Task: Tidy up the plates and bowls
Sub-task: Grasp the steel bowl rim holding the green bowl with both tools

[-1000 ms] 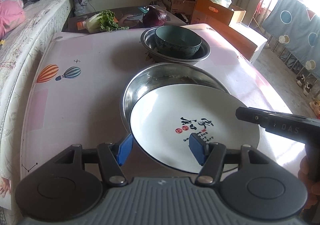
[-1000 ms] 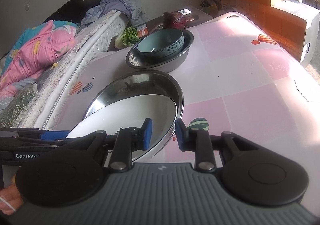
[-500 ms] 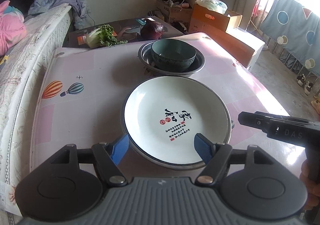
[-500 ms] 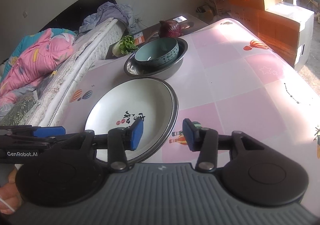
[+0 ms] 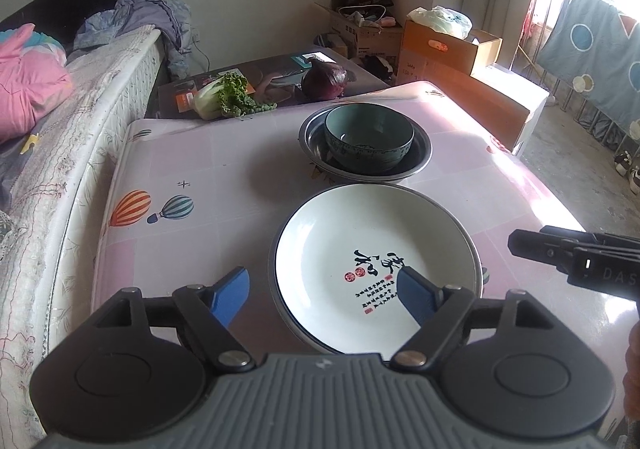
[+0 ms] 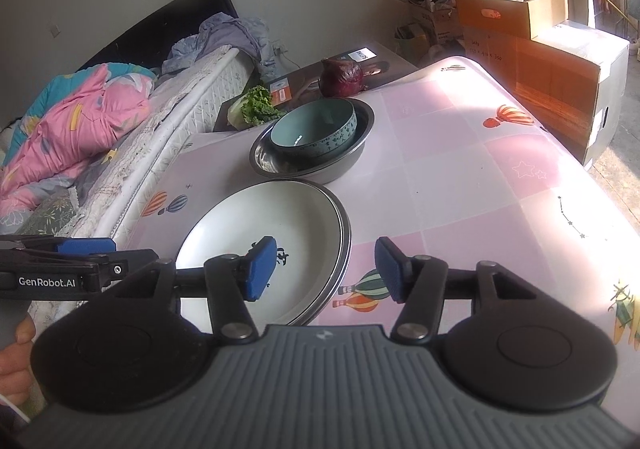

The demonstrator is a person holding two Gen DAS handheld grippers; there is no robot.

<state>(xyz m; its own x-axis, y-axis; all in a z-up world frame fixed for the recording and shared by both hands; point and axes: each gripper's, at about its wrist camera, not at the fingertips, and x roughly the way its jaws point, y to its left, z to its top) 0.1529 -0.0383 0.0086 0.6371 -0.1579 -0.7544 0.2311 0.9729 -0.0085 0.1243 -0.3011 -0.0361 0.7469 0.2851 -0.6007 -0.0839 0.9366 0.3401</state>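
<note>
A white plate with black and red writing (image 5: 372, 261) (image 6: 276, 245) lies flat inside a steel plate, whose rim (image 6: 346, 245) shows around it. Behind it a teal bowl (image 5: 368, 137) (image 6: 314, 127) sits in a steel basin (image 5: 420, 153) (image 6: 340, 165). My left gripper (image 5: 324, 293) hovers above the plate's near left edge; its jaws are opening and nothing is between them. My right gripper (image 6: 326, 269) hangs over the plate's right rim, its jaws also opening, pads clear of the rim.
The dishes stand on a pink table (image 5: 192, 153) (image 6: 480, 177) with balloon prints. A mattress (image 5: 60, 153) lines the left side. A cabbage (image 5: 224, 97) and a purple cabbage (image 5: 324, 79) lie on a box behind. Cardboard boxes (image 6: 560, 61) stand at the right.
The white plate dropped from tilted to flat inside the steel plate. Both grippers let go, spread their jaws and lifted back from it.
</note>
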